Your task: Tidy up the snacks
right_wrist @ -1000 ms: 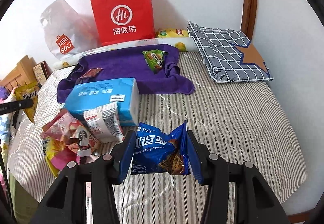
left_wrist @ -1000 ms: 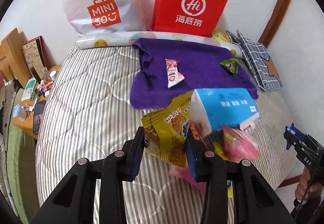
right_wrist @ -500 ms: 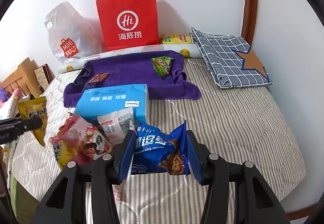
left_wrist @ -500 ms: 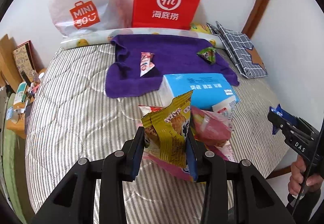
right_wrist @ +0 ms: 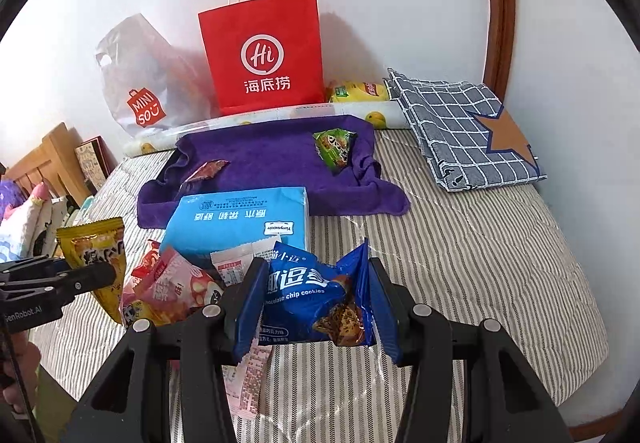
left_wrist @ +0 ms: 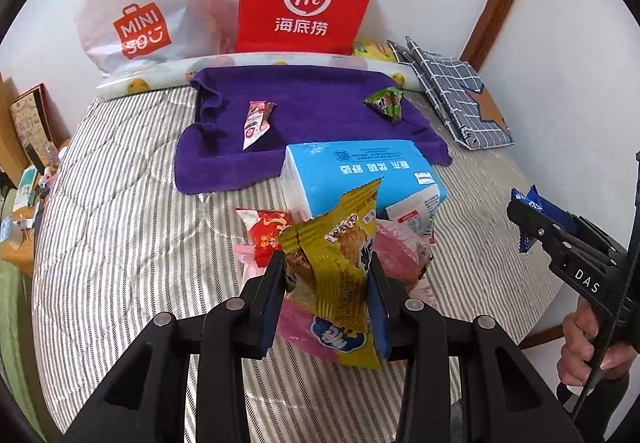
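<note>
The left hand-held gripper (left_wrist: 328, 299) is clamping a yellow packet (left_wrist: 340, 267) above the pile (left_wrist: 400, 255); the right hand-held gripper (right_wrist: 316, 307) is clamping blue cookies (right_wrist: 312, 303) (both airborne). Carrying them level to the towel (left_wrist: 316, 111) is advisable.

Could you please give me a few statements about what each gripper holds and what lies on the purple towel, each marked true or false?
1. The left gripper is shut on a yellow snack packet. True.
2. The right gripper is open and empty. False: it is shut on a blue cookie packet.
3. A green snack packet lies on the purple towel. True.
4. The blue tissue pack stands inside the red paper bag. False: it lies on the striped bed cover, at the towel's near edge.
</note>
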{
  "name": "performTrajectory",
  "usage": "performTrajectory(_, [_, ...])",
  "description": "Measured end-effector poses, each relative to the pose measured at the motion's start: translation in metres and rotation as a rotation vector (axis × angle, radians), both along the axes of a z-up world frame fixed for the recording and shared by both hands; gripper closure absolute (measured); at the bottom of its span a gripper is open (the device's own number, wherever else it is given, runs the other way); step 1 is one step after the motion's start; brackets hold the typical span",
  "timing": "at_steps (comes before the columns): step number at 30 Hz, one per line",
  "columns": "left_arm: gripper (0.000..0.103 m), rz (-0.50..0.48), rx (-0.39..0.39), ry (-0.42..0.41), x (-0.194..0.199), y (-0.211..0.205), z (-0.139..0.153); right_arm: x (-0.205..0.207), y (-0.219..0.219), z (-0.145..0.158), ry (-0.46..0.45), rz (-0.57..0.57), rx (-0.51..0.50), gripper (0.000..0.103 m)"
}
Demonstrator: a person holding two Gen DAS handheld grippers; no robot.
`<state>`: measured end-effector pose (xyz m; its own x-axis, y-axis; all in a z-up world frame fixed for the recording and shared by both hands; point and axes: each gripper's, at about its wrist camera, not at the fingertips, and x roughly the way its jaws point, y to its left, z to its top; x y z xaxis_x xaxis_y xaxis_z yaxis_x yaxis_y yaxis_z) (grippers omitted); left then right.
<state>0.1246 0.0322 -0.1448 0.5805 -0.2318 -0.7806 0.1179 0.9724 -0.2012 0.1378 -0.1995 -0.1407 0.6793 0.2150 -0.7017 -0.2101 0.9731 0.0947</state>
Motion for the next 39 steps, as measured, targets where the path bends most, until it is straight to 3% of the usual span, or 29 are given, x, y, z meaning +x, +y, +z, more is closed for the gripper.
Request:
performTrajectory(17, [0.065,-0.031,-0.026,0.004,0.023,-0.007,0.004,0.017,0.004,0.011,-0.009,-0.002,0.004,0.055])
performTrajectory(31, [0.065,-0.046,-0.017,-0.013,0.064,-0.006,0.023,0.053,0.009,0.022,-0.022,0.008,0.008,0.055])
performTrajectory(39, [0.065,-0.029,-0.025,-0.006,0.089,0.007,0.019,0.080,0.009,0.021,-0.022,0.003,-0.002,0.055])
